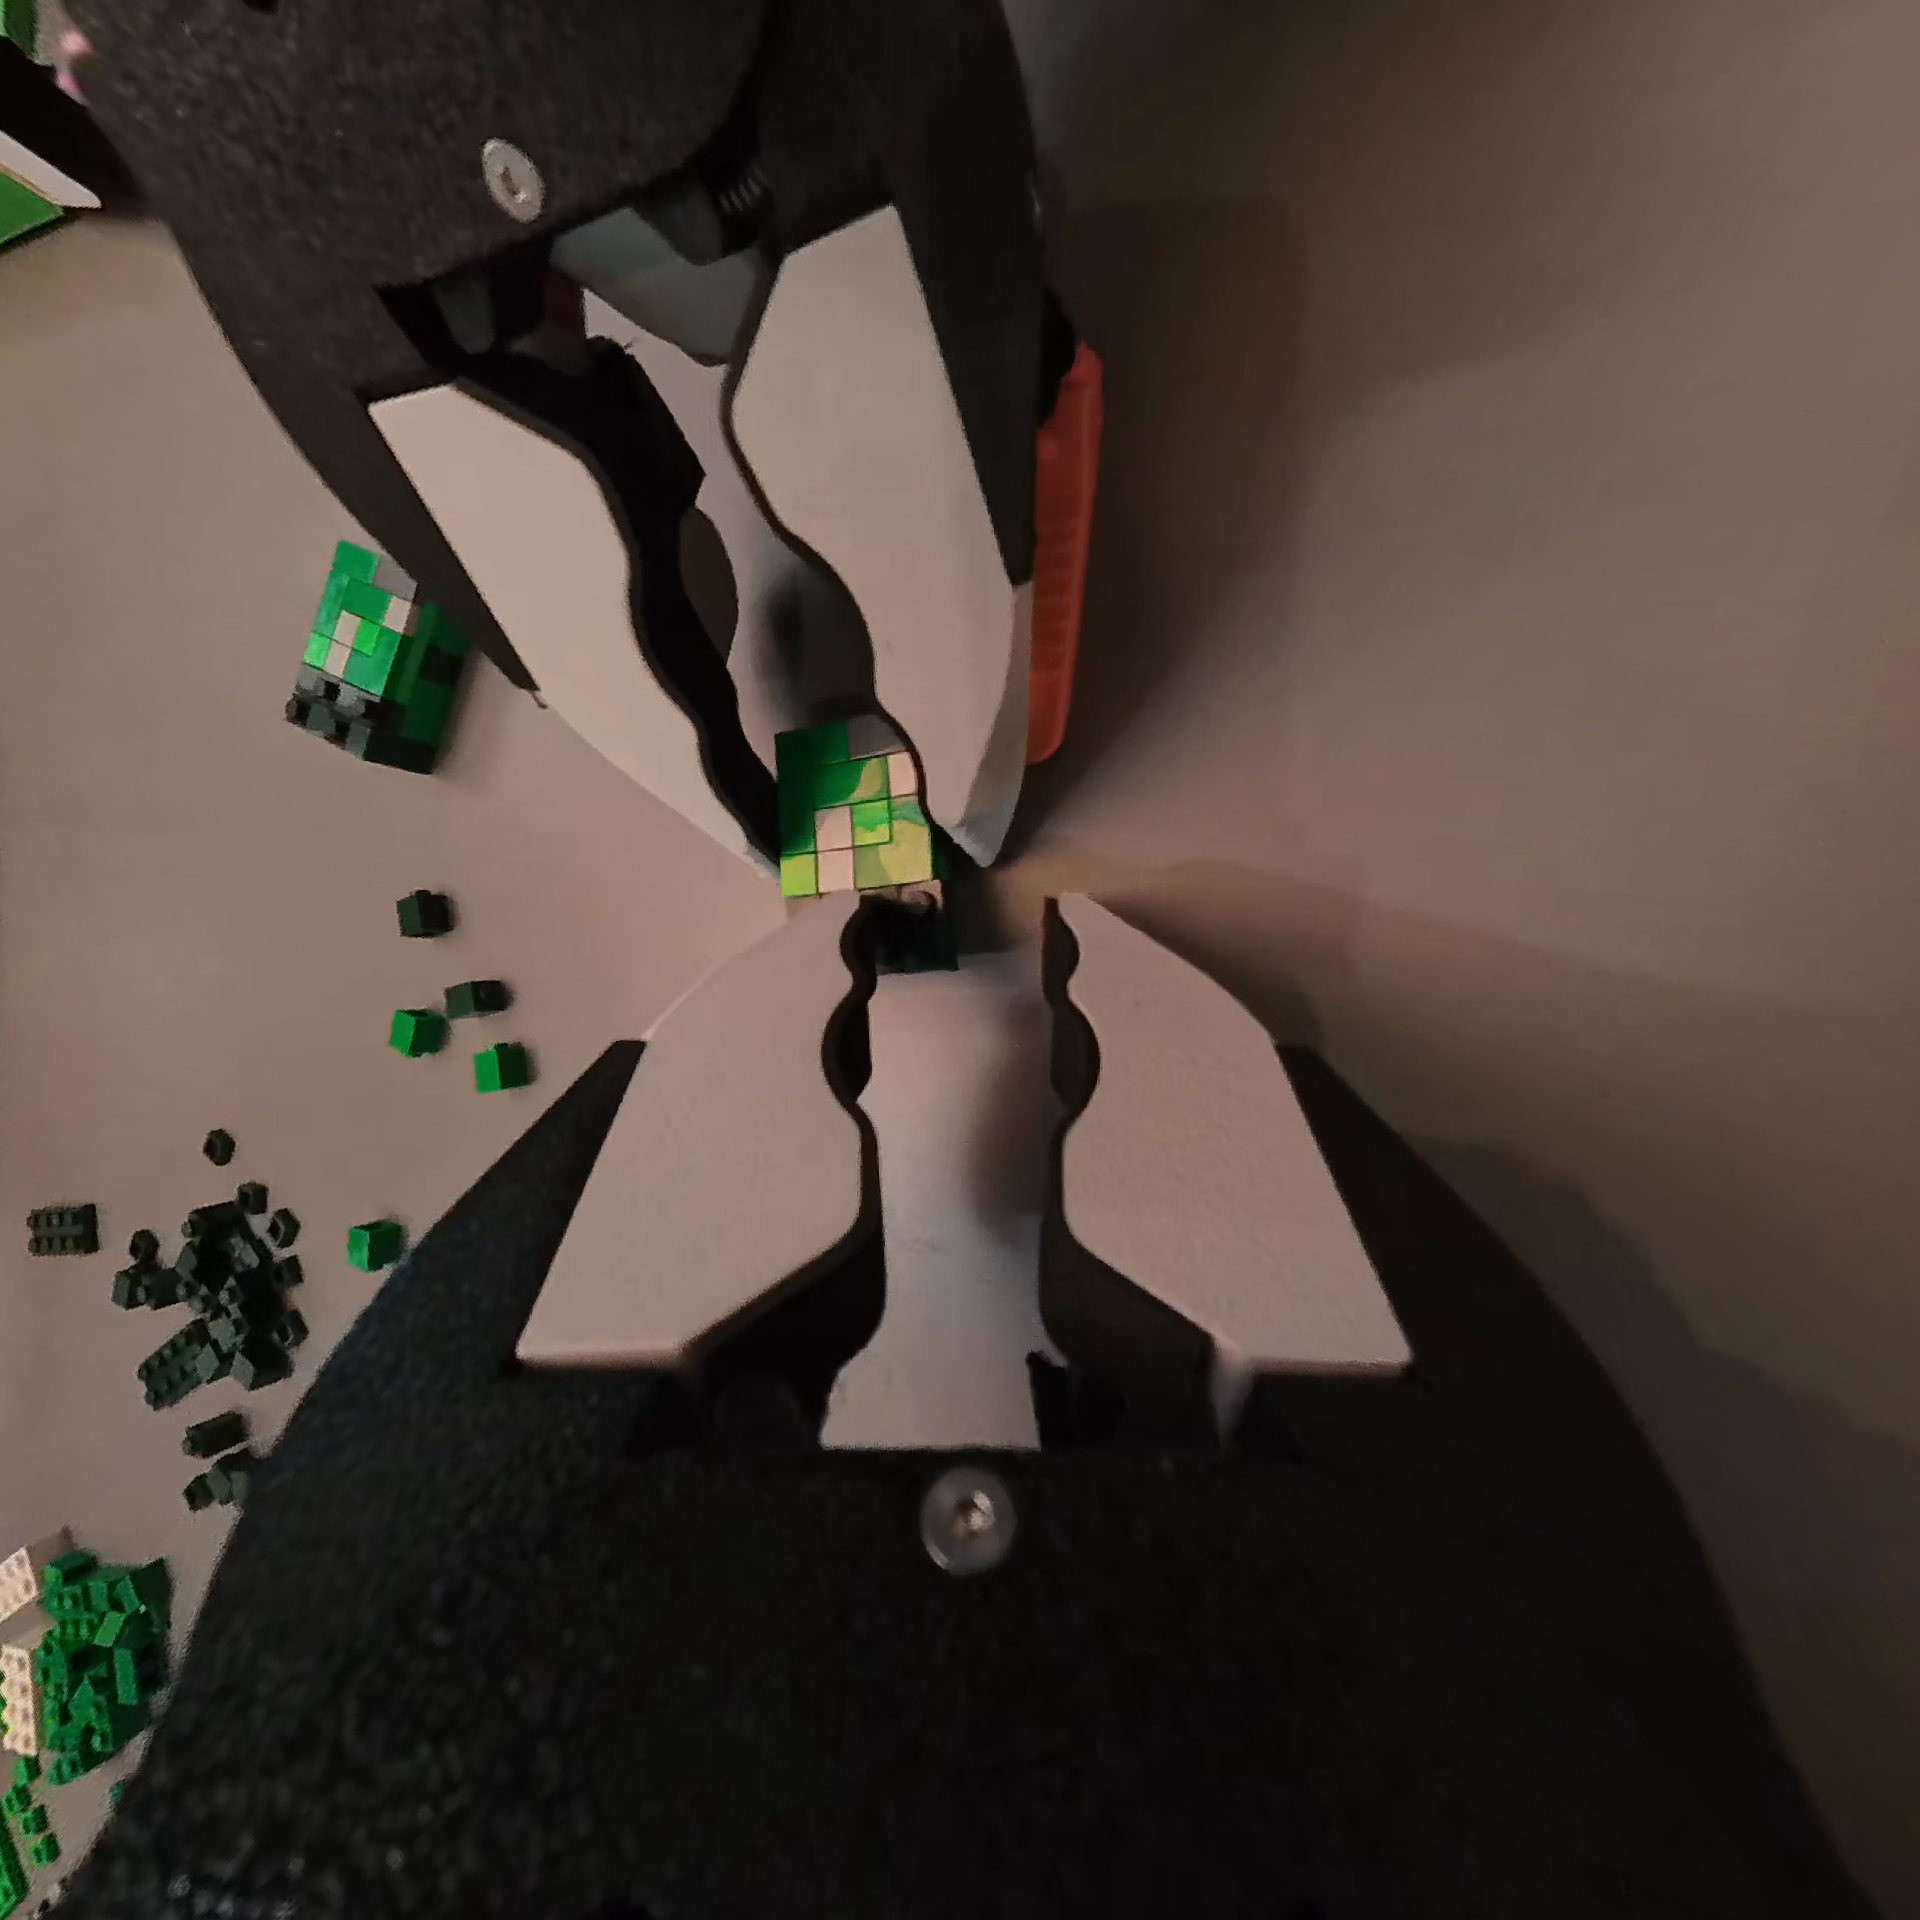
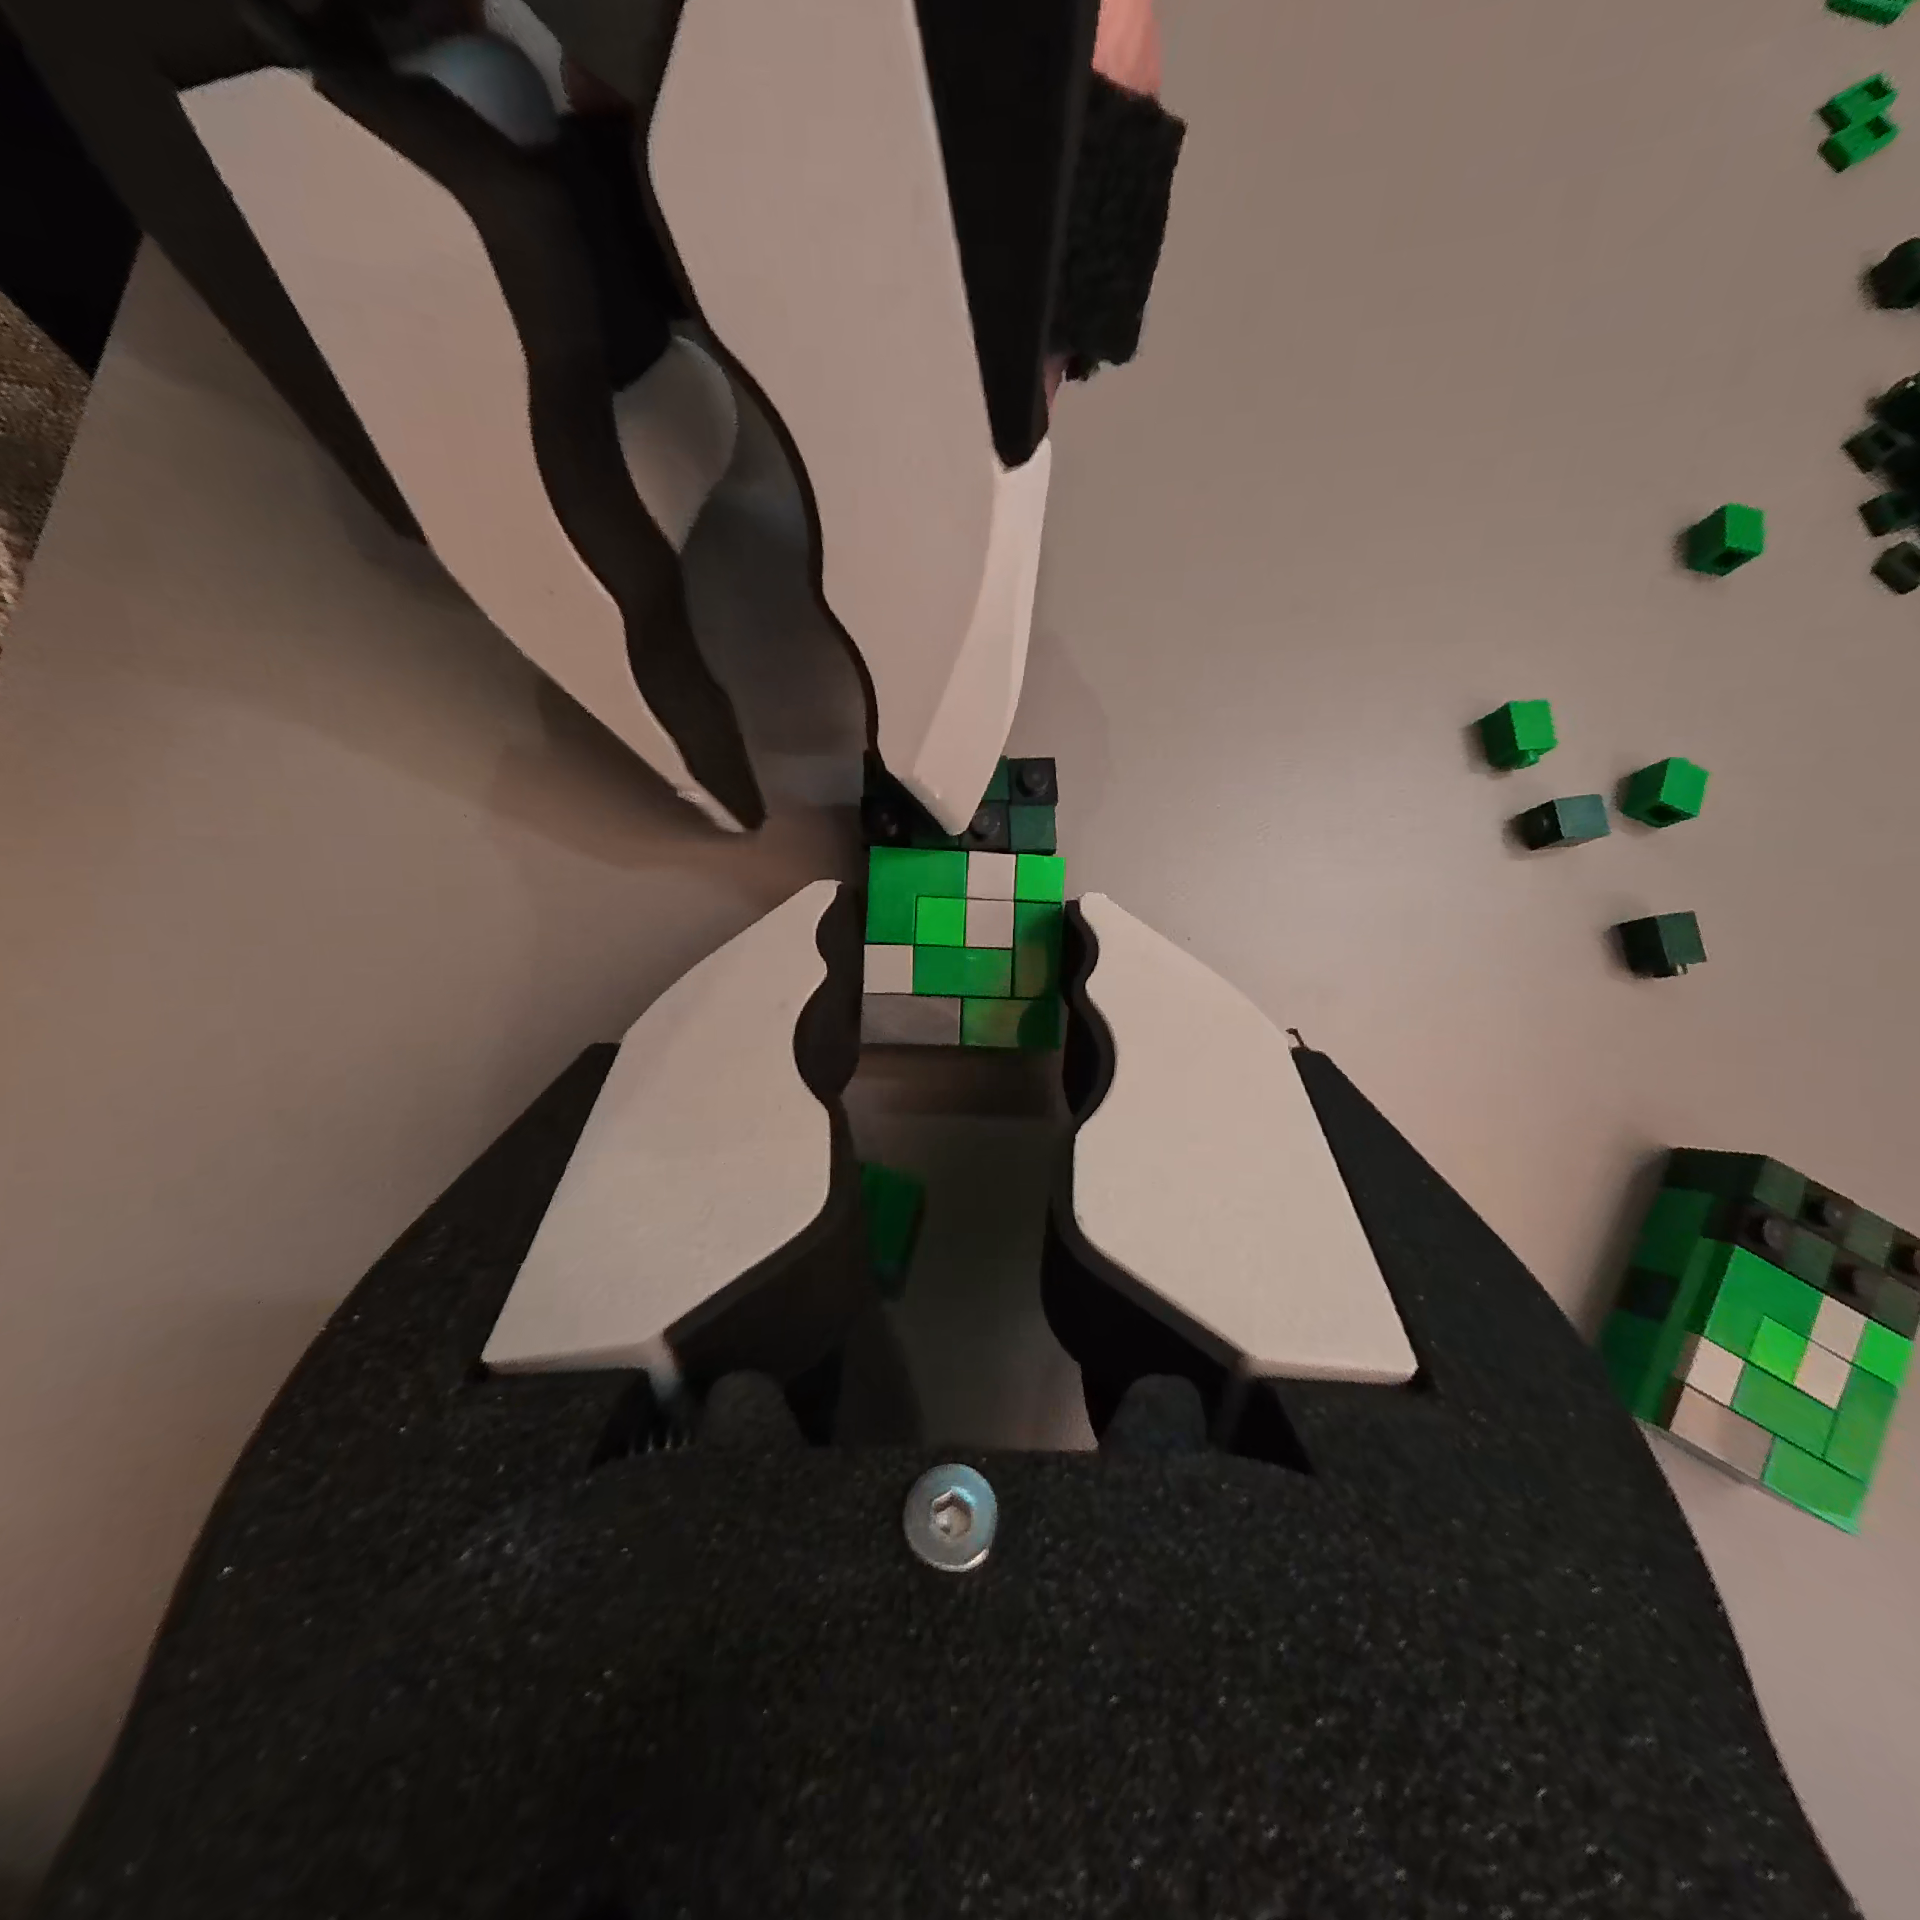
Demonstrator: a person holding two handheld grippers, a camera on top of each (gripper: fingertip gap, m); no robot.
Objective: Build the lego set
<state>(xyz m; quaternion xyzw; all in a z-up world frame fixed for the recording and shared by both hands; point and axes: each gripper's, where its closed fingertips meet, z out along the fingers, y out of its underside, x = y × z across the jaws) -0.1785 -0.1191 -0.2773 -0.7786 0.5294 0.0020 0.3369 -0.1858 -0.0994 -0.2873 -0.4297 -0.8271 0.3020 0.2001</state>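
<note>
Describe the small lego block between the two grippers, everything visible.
The small lego block is a cube-like plastic build. One face is smooth tiles in bright green, lime, white and grey; the adjoining side shows dark green studs. It sits between the right gripper fingers, which flank its sides. A left gripper fingertip presses on the studded side. Whether it rests on the table is unclear.

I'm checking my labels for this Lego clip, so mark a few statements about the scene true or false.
1. The right tool grips a green-and-white block. True.
2. The left tool is shut on a loose brick. False: it is open and holds nothing.
3. A second, similar block lies on the table. True.
4. The loose bricks are red. False: they are green and dark green.
</note>
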